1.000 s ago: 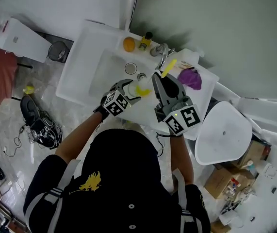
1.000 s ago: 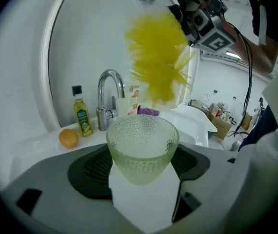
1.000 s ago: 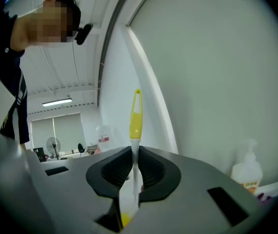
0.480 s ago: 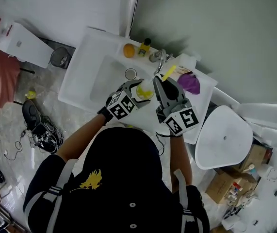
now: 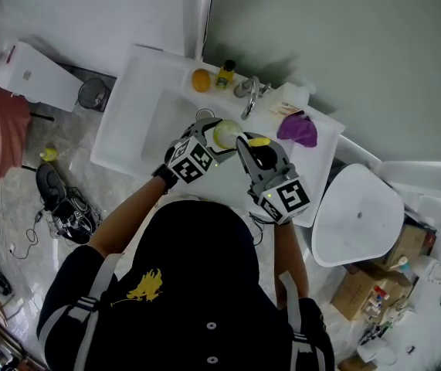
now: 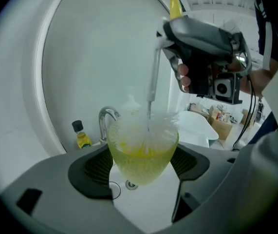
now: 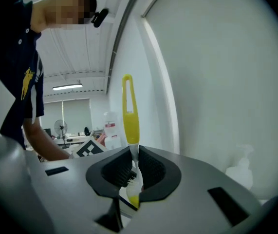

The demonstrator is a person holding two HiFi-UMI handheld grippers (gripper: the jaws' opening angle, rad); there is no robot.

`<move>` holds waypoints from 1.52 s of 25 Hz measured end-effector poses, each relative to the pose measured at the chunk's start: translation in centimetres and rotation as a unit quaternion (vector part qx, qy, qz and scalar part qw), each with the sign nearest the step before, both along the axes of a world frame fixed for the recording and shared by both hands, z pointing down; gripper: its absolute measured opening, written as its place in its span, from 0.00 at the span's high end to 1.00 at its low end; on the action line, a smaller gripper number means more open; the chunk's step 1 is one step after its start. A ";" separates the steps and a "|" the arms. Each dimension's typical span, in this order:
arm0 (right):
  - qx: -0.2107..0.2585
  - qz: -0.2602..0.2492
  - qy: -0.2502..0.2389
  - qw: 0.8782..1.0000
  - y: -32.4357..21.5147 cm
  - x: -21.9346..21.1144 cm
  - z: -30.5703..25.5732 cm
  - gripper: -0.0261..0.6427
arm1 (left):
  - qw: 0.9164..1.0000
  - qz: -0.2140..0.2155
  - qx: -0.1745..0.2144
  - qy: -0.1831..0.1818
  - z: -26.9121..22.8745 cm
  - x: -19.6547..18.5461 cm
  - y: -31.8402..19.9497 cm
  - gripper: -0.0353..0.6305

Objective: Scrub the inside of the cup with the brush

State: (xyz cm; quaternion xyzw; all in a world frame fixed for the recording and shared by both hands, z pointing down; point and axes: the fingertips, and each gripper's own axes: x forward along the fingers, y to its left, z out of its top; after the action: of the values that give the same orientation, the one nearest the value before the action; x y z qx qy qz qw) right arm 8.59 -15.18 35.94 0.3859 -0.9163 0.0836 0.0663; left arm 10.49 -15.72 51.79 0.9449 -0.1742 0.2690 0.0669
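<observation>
Left gripper [image 6: 141, 168] jaws clasp the cup [image 6: 139, 150]; right gripper [image 7: 134, 179] jaws pinch the brush [image 7: 130, 116], apparently inside it.

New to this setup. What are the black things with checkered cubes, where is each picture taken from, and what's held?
No robot: a person holds a two-jaw gripper in each hand; the cubes are part of them. The head view looks down from the person's head; the other two views come from cameras on each gripper. The left gripper grips a yellowish cup, the right gripper a brush, its bristles inside the cup, above a white sink. On its ledge: a round orange thing, a small bottle, a purple cloth.
</observation>
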 end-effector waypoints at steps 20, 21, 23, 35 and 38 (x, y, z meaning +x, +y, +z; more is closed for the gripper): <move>-0.006 -0.053 0.092 0.994 0.6 -1.7 2.7 0.87 | 0.999 0.017 0.008 -0.032 2.3 -0.3 0.3 0.38; 0.009 -0.067 0.122 0.990 0.6 -3.0 2.5 0.87 | 0.999 0.024 0.013 -0.034 2.3 -0.1 0.6 0.38; 0.026 -0.066 0.138 0.988 -0.3 -4.2 2.4 0.87 | 0.999 0.031 0.020 -0.036 2.2 0.4 1.0 0.38; -0.035 0.026 -0.006 0.999 -1.2 2.0 5.1 0.87 | 0.999 0.006 -0.030 -0.022 4.1 -1.3 2.0 0.38; -0.048 0.024 -0.004 0.999 0.8 0.3 5.8 0.88 | 0.998 -0.012 -0.056 -0.019 5.0 -2.0 2.1 0.38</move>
State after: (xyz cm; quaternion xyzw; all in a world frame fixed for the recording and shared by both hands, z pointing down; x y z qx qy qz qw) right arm 8.93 -14.40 41.69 0.4038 -0.9019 0.1309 0.0792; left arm 8.49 -13.67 56.79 0.9322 -0.1715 0.2952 0.1200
